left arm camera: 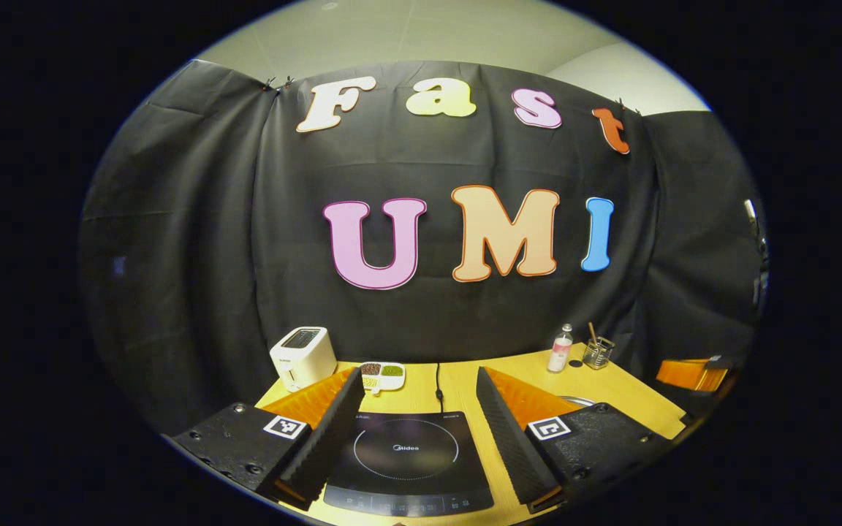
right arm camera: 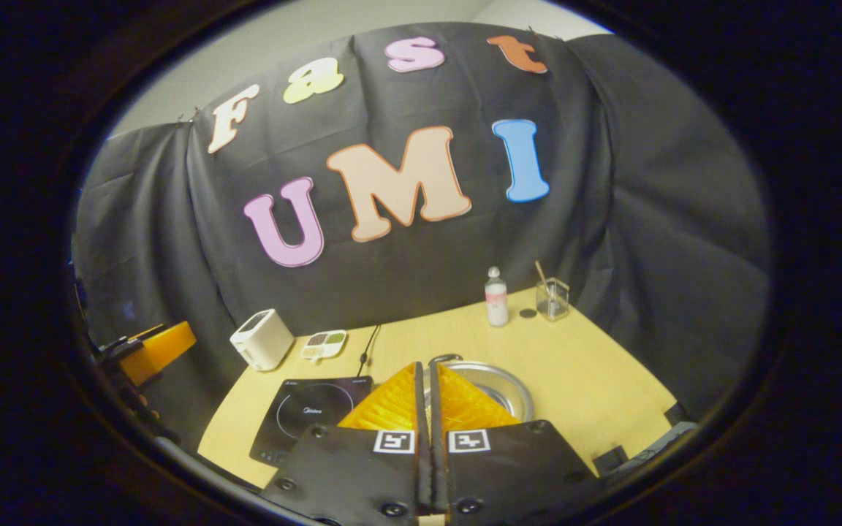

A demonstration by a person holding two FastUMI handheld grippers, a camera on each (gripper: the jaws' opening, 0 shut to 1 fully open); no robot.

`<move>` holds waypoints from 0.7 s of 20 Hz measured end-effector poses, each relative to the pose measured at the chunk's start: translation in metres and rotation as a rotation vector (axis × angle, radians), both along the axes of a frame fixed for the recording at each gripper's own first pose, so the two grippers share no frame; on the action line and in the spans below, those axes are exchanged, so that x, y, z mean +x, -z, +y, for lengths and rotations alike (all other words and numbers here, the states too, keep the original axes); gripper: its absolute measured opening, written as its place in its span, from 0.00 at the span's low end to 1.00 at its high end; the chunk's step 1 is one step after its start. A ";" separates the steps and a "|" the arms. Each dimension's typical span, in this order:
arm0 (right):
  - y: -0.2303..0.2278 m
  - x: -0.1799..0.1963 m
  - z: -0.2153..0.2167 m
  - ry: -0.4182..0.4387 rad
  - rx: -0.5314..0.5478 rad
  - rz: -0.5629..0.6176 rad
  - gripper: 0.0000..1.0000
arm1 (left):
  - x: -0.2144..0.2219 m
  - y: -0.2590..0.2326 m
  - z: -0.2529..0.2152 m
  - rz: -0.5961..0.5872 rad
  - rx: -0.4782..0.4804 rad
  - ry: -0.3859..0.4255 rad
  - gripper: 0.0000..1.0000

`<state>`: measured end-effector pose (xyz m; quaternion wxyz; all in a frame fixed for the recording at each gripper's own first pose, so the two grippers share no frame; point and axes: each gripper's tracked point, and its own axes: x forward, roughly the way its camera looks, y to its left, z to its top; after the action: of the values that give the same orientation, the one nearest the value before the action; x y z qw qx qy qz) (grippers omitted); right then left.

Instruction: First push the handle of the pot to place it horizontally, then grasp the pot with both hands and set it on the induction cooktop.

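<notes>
Right gripper view: pot near table centre, well off edges

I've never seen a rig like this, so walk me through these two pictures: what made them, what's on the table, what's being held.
A person holds a two-finger gripper in each hand; each carries a fisheye camera looking along its fingers. In the left gripper view, the left gripper is open above the induction cooktop. In the right gripper view, the right gripper is shut, holding nothing, in front of the metal pot. On the wooden table also stand a toaster, a snack dish, a bottle and a glass.
</notes>
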<state>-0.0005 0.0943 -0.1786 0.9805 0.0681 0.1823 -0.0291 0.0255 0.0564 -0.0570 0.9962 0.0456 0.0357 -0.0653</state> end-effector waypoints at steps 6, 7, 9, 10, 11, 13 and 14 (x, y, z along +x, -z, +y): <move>0.072 -0.021 0.014 -0.011 -0.017 0.144 0.03 | 0.000 0.012 -0.004 0.028 -0.001 0.053 0.94; 0.085 -0.024 0.019 -0.022 -0.015 0.171 0.00 | 0.001 0.013 -0.005 0.034 -0.003 0.059 0.94; 0.110 -0.032 0.026 -0.048 -0.017 0.232 0.03 | 0.002 0.017 -0.006 0.042 -0.005 0.067 0.94; 0.123 -0.037 0.028 -0.059 -0.024 0.267 0.03 | 0.003 0.018 -0.006 0.046 -0.005 0.069 0.94; 0.135 -0.042 0.030 -0.071 -0.024 0.303 0.00 | 0.003 0.019 -0.006 0.049 -0.004 0.068 0.94; 0.153 -0.046 0.038 -0.101 0.006 0.367 0.00 | 0.006 0.023 -0.007 0.055 -0.006 0.065 0.91; 0.161 -0.048 0.040 -0.108 0.013 0.394 0.00 | 0.007 0.024 -0.006 0.059 -0.008 0.061 0.91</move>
<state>-0.0486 0.1339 -0.3391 0.9255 0.0577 0.3741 0.0120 0.0324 0.0503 -0.0810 0.9924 0.0406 0.0636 -0.0973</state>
